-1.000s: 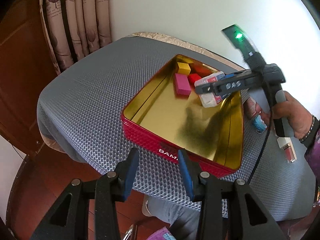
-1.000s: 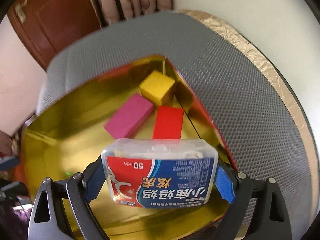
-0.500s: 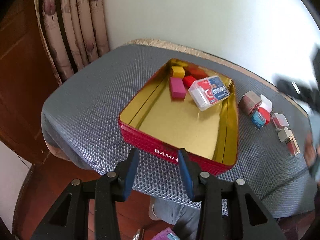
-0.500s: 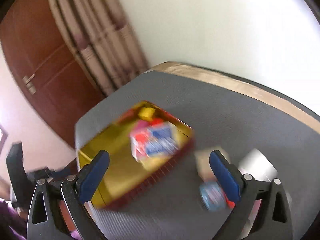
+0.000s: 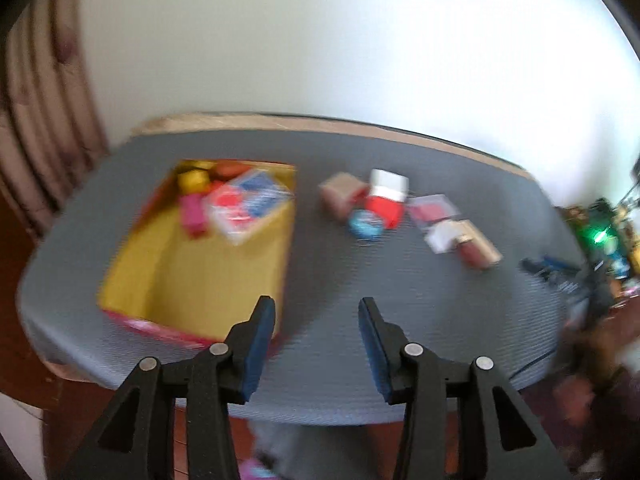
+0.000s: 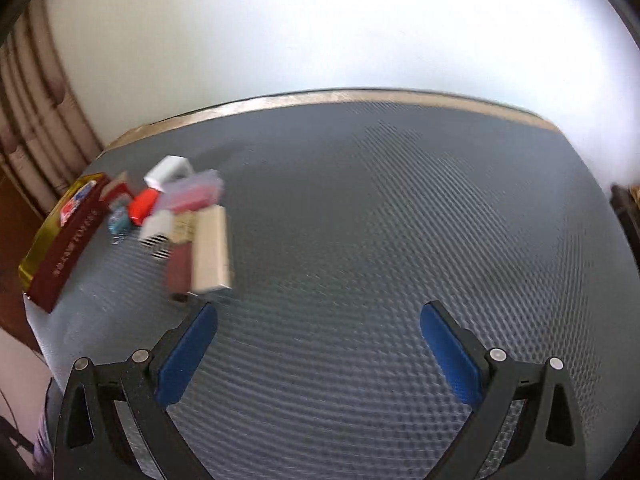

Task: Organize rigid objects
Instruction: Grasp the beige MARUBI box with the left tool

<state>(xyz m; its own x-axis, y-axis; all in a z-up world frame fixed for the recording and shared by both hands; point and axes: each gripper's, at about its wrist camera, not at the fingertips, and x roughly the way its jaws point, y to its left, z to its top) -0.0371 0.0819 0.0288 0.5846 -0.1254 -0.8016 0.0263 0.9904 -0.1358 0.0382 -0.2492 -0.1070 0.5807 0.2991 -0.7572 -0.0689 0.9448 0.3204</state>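
left gripper [image 5: 316,320]: tilted down over table [image 5: 400,300], fingers just widened, empty | right gripper [image 6: 318,326]: tilted down, fingers wide apart, empty

The left gripper [image 5: 316,320] fills the bottom centre of its own view, angled downward, its blue-padded jaws part-way apart after just opening wider, with nothing between them. The right gripper [image 6: 318,336] spans the lower edge of its view, also pointing downward, jaws spread very wide and empty, having just been opening as well.
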